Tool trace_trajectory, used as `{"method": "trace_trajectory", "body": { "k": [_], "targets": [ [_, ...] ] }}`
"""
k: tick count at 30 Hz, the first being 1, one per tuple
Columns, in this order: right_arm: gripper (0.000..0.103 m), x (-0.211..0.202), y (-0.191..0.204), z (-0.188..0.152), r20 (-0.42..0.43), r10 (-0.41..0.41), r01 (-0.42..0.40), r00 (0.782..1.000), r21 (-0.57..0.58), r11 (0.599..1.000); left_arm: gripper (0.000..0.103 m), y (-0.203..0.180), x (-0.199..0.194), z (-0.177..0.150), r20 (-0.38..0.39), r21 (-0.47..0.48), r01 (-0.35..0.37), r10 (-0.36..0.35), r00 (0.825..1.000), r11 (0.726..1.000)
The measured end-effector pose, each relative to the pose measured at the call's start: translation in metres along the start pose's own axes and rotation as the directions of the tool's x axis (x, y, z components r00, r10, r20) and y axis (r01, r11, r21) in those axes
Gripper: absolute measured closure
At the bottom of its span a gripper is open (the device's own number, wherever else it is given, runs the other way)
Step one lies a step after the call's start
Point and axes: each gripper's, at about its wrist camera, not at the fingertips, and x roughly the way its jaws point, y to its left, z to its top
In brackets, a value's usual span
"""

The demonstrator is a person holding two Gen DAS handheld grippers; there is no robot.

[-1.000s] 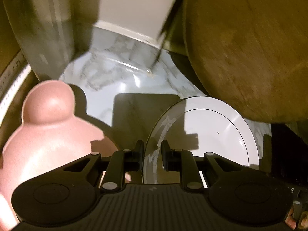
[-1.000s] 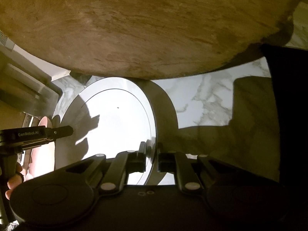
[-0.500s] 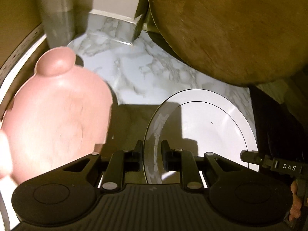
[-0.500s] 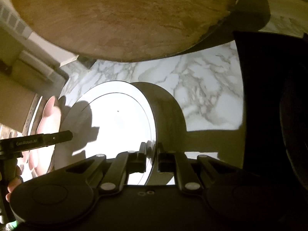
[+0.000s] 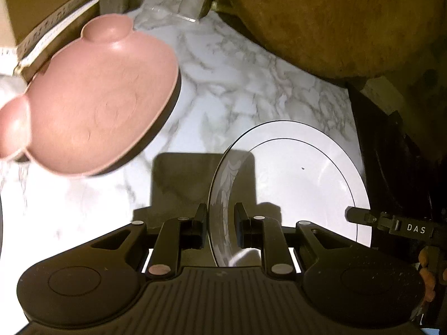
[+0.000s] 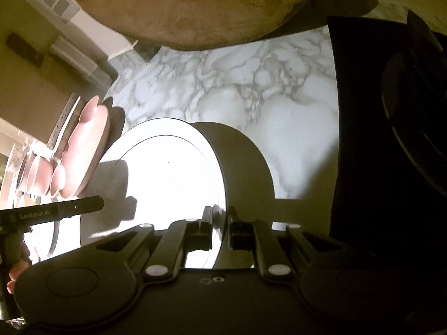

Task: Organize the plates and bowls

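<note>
A white plate (image 5: 301, 178) with a thin dark ring is held above the marble counter (image 5: 237, 83) by both grippers. My left gripper (image 5: 221, 223) is shut on the plate's left rim. My right gripper (image 6: 219, 223) is shut on the plate's right rim (image 6: 167, 184). A pink bear-shaped plate (image 5: 95, 106) with round ears lies on the counter to the left; it also shows edge-on in the right wrist view (image 6: 83, 156).
A large round wooden board (image 5: 335, 19) leans at the back (image 6: 181, 5). A dark appliance (image 6: 391, 128) stands on the right. More pink dishes (image 6: 36, 178) sit at the far left. A wall and cabinet edge (image 5: 56, 8) bound the back left.
Both grippers have pulled back with the white plate held between them. More marble counter and the whole pink plate have come into view; the wooden board looks farther off.
</note>
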Motion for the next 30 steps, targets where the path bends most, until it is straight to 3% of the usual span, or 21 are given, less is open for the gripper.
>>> {"method": "trace_trajectory", "body": {
  "k": [22, 24, 30],
  "targets": [
    [0.092, 0.008, -0.001, -0.02, -0.021, -0.033, 0.033, 0.999, 0.002, 0.999, 0.084, 0.008, 0.005, -0.018, -0.011, -0.015, 0.01, -0.01, 1.0, 1.0],
    [0.083, 0.005, 0.002, -0.019, -0.012, -0.065, 0.064, 0.998, -0.017, 0.998, 0.084, 0.01, 0.002, -0.019, -0.006, -0.011, 0.007, -0.007, 1.0, 1.0],
    [0.08, -0.009, 0.002, -0.016, 0.028, -0.098, 0.099, 0.995, -0.033, 0.995, 0.082, 0.014, -0.012, -0.024, 0.024, -0.008, -0.008, 0.008, 1.0, 1.0]
  ]
}}
